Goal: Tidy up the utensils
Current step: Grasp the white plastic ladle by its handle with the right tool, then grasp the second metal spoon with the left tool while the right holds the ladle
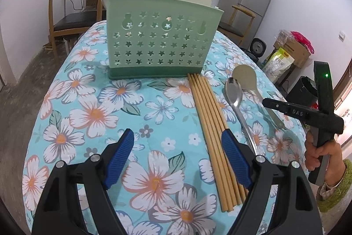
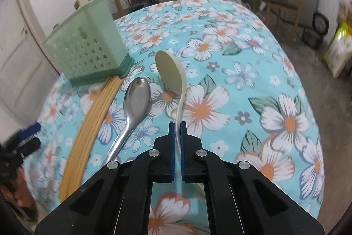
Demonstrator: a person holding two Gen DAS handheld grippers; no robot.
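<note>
While two spoons (image 1: 234,95) loose: six chopsticks (image 1: 211,124).

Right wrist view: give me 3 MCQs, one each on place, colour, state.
1. Where does the steel spoon lie?
A. inside the holder
B. between the chopsticks and the cream spoon
C. on the floor

2. What colour is the holder?
A. green
B. red
C. black

3. How is the right gripper?
A. wide open
B. out of view
C. shut on the cream spoon's handle

Key: 1 B, it lies on the cloth with chopsticks on one side and the cream spoon on the other; 2 A, pale green walls with a darker base; 3 C, both pads press the handle.
</note>
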